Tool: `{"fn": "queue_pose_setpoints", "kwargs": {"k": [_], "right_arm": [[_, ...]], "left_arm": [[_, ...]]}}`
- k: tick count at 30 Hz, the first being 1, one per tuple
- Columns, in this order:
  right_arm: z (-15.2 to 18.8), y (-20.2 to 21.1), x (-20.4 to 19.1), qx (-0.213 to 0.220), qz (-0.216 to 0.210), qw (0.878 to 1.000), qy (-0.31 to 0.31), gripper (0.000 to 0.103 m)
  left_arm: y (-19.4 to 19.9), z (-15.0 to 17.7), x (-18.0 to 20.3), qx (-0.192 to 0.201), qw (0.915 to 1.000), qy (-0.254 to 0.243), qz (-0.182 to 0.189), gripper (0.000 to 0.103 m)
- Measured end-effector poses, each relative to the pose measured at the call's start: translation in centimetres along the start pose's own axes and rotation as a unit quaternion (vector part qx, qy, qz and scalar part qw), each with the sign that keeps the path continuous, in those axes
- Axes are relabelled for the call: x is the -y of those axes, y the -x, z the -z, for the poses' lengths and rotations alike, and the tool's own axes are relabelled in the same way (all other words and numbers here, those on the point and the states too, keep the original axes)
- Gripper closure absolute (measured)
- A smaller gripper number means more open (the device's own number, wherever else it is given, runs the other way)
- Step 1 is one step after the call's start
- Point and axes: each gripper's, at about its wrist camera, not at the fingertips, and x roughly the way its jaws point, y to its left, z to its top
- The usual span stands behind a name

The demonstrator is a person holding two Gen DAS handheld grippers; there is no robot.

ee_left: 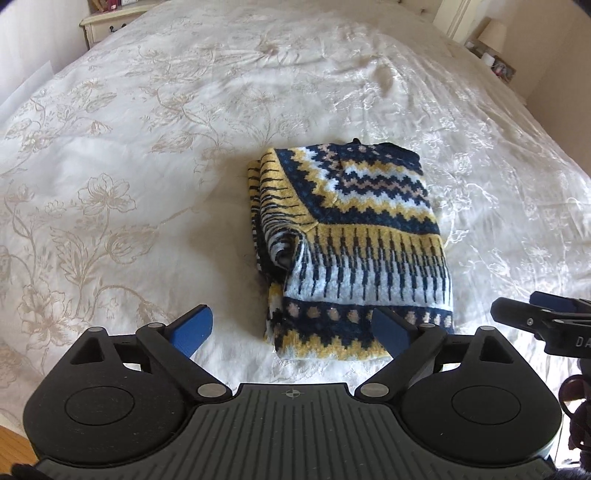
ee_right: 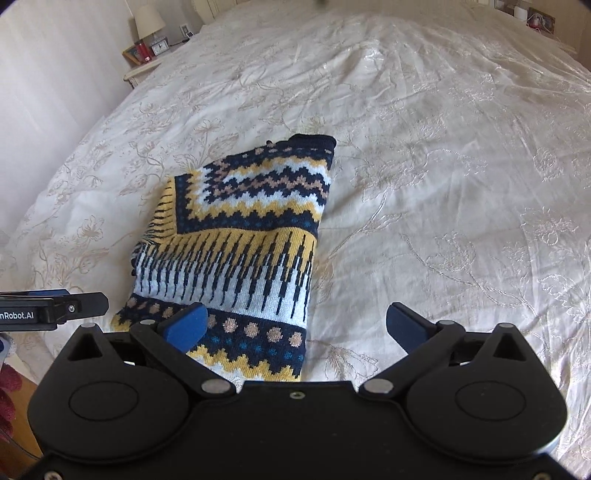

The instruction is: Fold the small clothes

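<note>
A small knitted sweater (ee_left: 351, 240) in navy, yellow and white zigzag bands lies folded into a compact rectangle on the white bedspread (ee_left: 129, 166). My left gripper (ee_left: 295, 332) hangs above its near edge, open wide with nothing between the blue pads. In the right wrist view the same sweater (ee_right: 240, 240) lies ahead and to the left. My right gripper (ee_right: 295, 328) is open above its near right corner, holding nothing. Each gripper shows at the edge of the other's view: the right gripper (ee_left: 535, 317) and the left gripper (ee_right: 74, 304).
The bed is covered by a cream floral-embroidered spread (ee_right: 443, 184). A bedside table (ee_right: 147, 62) with a lamp, clock and frames stands at the far left. Another nightstand (ee_left: 107, 26) and a lamp (ee_left: 495, 33) sit at the far corners. Wooden floor (ee_left: 14, 439) shows below.
</note>
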Motion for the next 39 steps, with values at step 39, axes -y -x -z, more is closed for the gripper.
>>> {"fn": "queue_pose_setpoints", "kwargs": {"k": [39], "right_arm": [[2.6,8.4,-2.5,0.058,0.035,0.997,0.022,0.002]], "left_arm": [[8.1,3.9,3.6,0.032,0.9943,-0.002,-0.101,0.014]]}}
